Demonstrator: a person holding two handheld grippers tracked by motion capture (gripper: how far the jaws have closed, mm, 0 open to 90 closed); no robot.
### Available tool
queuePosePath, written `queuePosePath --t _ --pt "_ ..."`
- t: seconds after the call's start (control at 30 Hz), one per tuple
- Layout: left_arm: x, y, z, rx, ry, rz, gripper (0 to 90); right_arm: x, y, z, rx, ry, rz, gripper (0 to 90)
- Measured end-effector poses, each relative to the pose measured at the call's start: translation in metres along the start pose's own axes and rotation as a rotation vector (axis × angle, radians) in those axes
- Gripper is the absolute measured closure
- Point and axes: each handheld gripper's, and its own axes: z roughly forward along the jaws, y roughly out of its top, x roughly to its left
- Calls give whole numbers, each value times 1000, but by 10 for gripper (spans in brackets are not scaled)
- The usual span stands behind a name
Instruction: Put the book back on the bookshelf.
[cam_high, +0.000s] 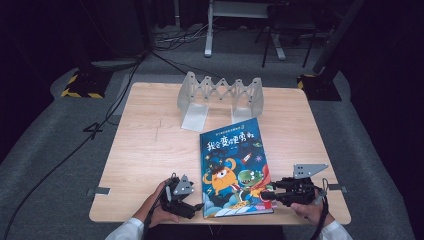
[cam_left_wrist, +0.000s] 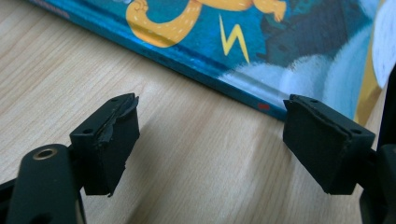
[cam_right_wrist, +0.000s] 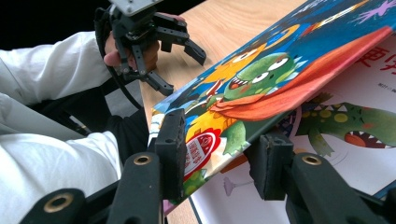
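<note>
Two right gripper (cam_right_wrist: 215, 154) fingers seemingly pinch the picture book's (cam_high: 232, 165) lifted cover (cam_right_wrist: 280, 70); left gripper (cam_left_wrist: 210, 140) fingers are spread, book just beyond.

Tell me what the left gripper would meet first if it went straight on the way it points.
Probably the book's near edge: the open left gripper points across bare table straight at it.

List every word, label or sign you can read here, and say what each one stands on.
"我会变得更勇敢": large title across the top of the picture book's cover, high view; the last characters are blurred, so this reading is partly a guess.
Small line above that title: too small to read.
Red round seal with white characters near the cover's corner, between the right gripper's jaws: blurred, unreadable.
Large red characters on the opened inside page: cut off by the frame, unreadable.
</note>
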Motion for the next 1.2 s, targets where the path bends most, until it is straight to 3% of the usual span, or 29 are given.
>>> queuePosePath --t 0.33,0.4,0.47,0.53,0.6,0.8,0.87,0.97,1.07,1.2 --pt "12 5 3 -38 -97 -98 150 16 -1 -3 -53 -67 -141 606" --pt "11 8 6 -38 -105 -99 157 17 -1 -3 -54 -71 -146 606" --pt "8 13 10 -28 -126 -68 161 17 -1 -2 -58 -70 -160 606" --pt "5 18 13 -36 -143 -63 153 18 -1 -2 -62 -74 -172 606" --pt "6 24 18 -24 -160 -79 91 19 -1 -3 -65 -76 -184 606" --pt "21 31 25 -91 -213 -165 59 22 1 -3 -68 -82 -217 607" --pt "27 32 24 -111 -216 -171 73 21 2 -3 -69 -81 -221 607" --pt "32 30 17 -169 -219 -180 191 18 2 -4 -62 -77 -227 613" --pt "30 31 6 -220 -162 -148 286 14 0 -4 -36 -73 -233 628" --pt "25 36 -12 -285 -107 -91 361 7 -2 -1 -5 -128 -223 636"
